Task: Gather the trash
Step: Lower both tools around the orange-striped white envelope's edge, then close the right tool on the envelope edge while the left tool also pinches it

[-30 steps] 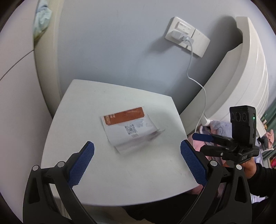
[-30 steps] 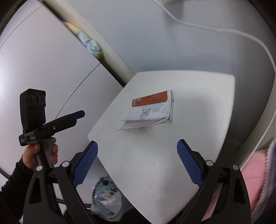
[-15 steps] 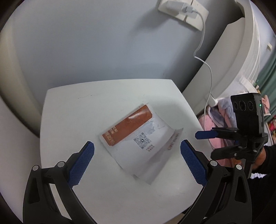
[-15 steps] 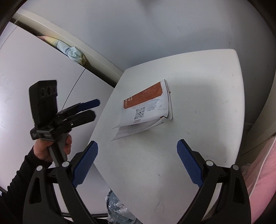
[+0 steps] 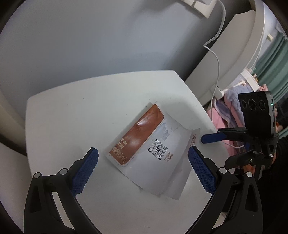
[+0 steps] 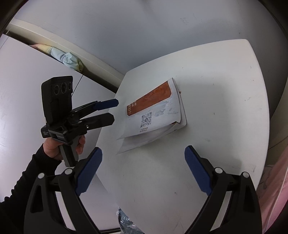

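On the white table [image 5: 59, 115], near its middle, a flat white packet [image 5: 153, 149] with an orange label and a QR code lies with its flap loose. The left gripper [image 5: 142, 167] hangs above it, jaws spread wide and empty. The right gripper [image 6: 143, 166] hovers near the packet's open edge, also wide apart, holding nothing.

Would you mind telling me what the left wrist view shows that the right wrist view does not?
Only the left wrist view shows the white cable, the wall socket and the pink bedding. Only the right wrist view shows the person's hand and a pale cloth. Both show the open envelope lying on the white table, with both grippers open.
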A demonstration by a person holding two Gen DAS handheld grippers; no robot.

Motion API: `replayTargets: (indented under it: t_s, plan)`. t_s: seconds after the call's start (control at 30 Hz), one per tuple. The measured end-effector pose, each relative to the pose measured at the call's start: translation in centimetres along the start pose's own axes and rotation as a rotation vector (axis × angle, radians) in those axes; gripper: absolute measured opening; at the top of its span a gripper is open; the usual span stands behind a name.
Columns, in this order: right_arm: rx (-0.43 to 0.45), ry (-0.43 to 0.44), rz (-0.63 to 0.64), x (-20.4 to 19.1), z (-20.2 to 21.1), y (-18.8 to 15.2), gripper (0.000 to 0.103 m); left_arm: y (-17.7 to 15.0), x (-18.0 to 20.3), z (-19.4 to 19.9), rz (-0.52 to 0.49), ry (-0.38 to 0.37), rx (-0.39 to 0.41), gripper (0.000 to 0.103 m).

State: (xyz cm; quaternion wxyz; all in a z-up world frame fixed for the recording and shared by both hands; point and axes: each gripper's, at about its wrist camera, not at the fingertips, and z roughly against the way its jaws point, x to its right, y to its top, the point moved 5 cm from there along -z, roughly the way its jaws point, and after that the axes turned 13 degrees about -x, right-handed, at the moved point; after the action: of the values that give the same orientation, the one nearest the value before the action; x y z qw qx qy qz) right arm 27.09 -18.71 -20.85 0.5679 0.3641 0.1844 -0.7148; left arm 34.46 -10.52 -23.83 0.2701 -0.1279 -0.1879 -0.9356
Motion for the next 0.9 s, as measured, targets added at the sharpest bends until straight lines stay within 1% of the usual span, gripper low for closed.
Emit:
replayTargets:
  t_s: [0.13, 0.43, 0.6, 0.73, 0.8, 0.9]
  plan:
    - [0.007, 0.011, -0.009, -0.1, -0.2, 0.6, 0.09, 0.4, -0.1, -0.9, -0.033, -0.025, -0.023, 0.097]
    - [0.015, 0.019, -0.029, -0.5, -0.4, 1.2, 0.09, 0.4, -0.9, -1.6, -0.054, -0.033, -0.044, 0.097]
    - [0.016, 0.017, -0.009, -0.8, -0.4, 1.6, 0.09, 0.4, -0.6, -2.1, -0.083, -0.047, -0.042, 0.097]
    - [0.027, 0.015, -0.009, -0.6, -0.3, 1.9, 0.089, 0.4, -0.4, -2.1, -0.069, -0.097, -0.026, 0.097]
    - [0.03, 0.014, -0.014, -0.3, -0.4, 2.2, 0.075, 0.2, -0.2, -2.1, -0.069, -0.101, -0.025, 0.096]
    - [0.033, 0.01, -0.017, -0.2, -0.5, 2.5, 0.074, -0.1, -0.3, -1.7, -0.064, -0.107, -0.024, 0.088]
